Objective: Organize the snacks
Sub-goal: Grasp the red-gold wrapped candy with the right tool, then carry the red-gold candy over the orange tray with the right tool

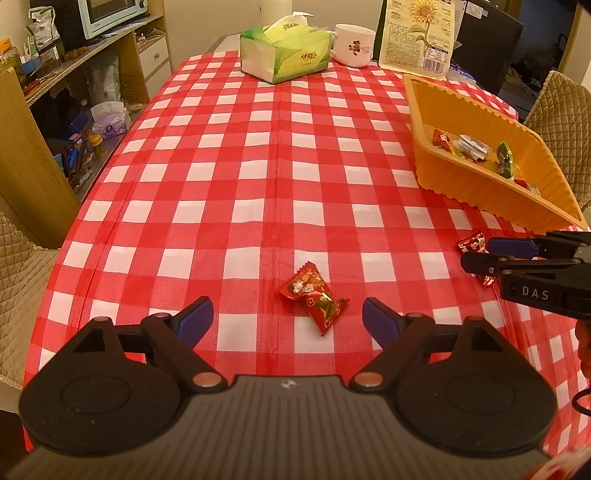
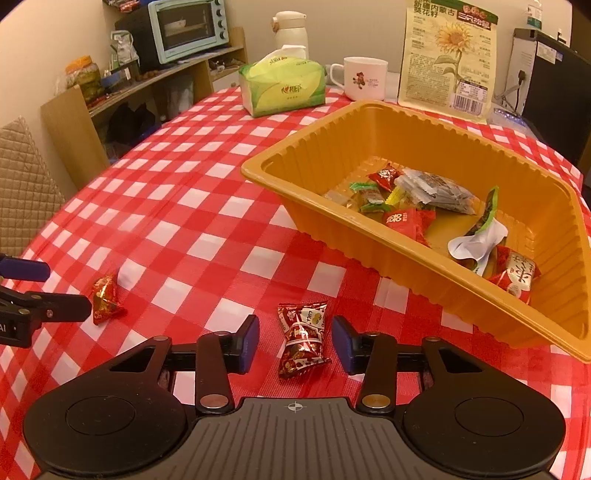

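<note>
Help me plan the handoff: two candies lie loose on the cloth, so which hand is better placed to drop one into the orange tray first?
Right, probably. The right gripper straddles a candy, beside the orange tray. The left gripper's candy lies farther away.

Wooden shelving (image 1: 92, 66) with toaster oven (image 2: 188, 27), warm light.

Glossy foil-like candy wrapper (image 2: 302, 341), ribbed orange plastic tray (image 2: 376, 254), seemingly matt checked tablecloth (image 1: 236, 177).

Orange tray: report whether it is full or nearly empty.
Partly filled. The orange tray holds a loose scatter of wrapped snacks, with bare floor showing between them.
</note>
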A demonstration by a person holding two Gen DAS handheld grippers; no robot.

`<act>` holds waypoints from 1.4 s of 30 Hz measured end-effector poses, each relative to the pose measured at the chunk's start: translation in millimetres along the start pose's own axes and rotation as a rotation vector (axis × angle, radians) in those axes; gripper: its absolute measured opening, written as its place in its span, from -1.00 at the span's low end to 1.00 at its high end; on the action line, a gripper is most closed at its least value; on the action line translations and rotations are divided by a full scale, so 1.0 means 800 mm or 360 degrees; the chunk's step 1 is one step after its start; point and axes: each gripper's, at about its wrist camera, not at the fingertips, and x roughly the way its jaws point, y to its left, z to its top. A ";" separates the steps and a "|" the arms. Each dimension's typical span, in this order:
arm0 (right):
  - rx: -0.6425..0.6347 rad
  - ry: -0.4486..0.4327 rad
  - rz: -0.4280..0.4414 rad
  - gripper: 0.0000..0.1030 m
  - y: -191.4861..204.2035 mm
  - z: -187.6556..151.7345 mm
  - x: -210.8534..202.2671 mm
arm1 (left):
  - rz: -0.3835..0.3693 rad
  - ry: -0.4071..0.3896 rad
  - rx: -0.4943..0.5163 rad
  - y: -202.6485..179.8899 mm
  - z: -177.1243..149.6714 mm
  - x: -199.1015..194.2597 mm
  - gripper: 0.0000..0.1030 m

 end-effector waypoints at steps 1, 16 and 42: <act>-0.0004 0.0003 -0.0003 -0.19 0.000 0.000 0.001 | 0.0001 -0.0001 -0.0002 -0.001 0.001 0.001 0.68; -0.0057 0.0001 -0.0020 -0.57 -0.002 -0.004 0.002 | 0.0003 0.0000 0.0023 -0.007 0.005 0.004 0.65; 0.0177 -0.0063 -0.0001 -0.57 -0.022 -0.021 -0.063 | -0.0104 0.0019 0.0001 -0.017 0.007 0.032 -0.08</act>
